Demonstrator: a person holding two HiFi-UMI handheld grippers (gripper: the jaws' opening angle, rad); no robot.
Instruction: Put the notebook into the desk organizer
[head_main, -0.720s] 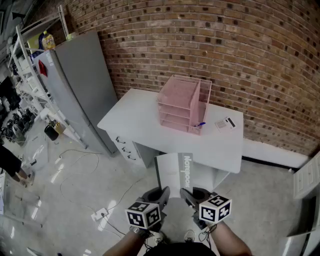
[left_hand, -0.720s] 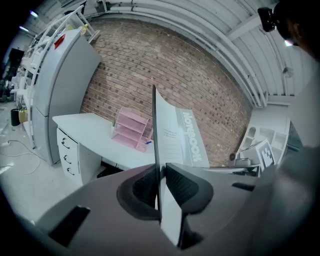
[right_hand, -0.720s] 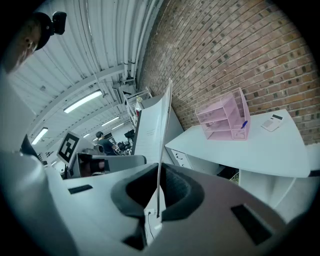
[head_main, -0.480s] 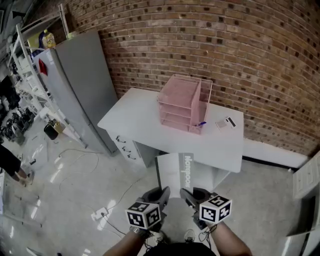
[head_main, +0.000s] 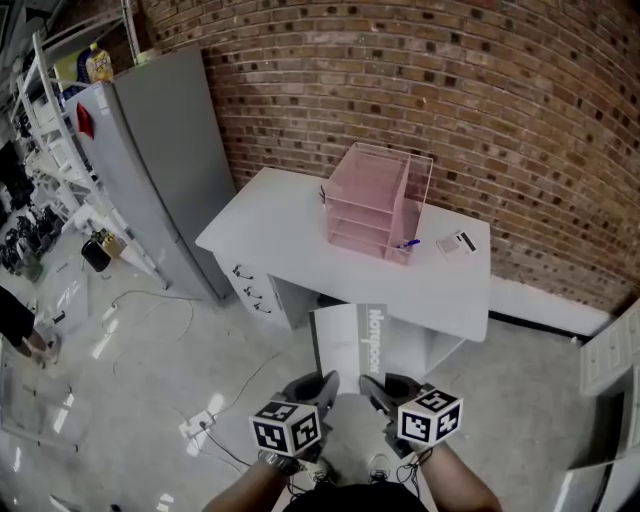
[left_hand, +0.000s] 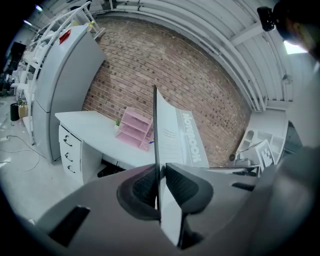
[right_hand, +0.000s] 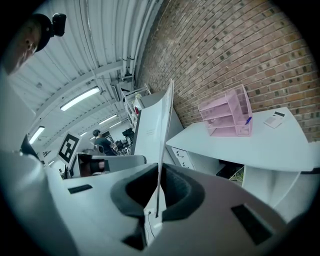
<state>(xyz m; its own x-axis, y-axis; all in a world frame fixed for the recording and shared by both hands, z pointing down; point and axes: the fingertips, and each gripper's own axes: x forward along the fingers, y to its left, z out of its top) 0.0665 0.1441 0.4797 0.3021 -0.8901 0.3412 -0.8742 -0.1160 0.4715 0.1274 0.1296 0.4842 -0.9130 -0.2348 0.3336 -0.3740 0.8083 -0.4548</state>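
The left hand-held gripper (head_main: 322, 386) and the right hand-held gripper (head_main: 373, 388) sit side by side low in the head view. Each is carried on a forearm reaching in from the bottom edge, and each points forward and a little downward. Their marker cubes face up towards the camera.

In its own view, each hand-held gripper has its jaws nearly together, and the dark pads pinch the thin near edge of the notebook (head_main: 350, 340). The left one grips the left part of that edge, the right one the right part.

The notebook is held up in the air between the person and the worktop (head_main: 270, 235), its grey printed spine on the right. It touches neither the worktop nor the pink desk organizer (head_main: 368, 198). The organizer stands well beyond it, near the brick wall (head_main: 480, 110). A blue pen (head_main: 407, 243) lies at the organizer's right corner.
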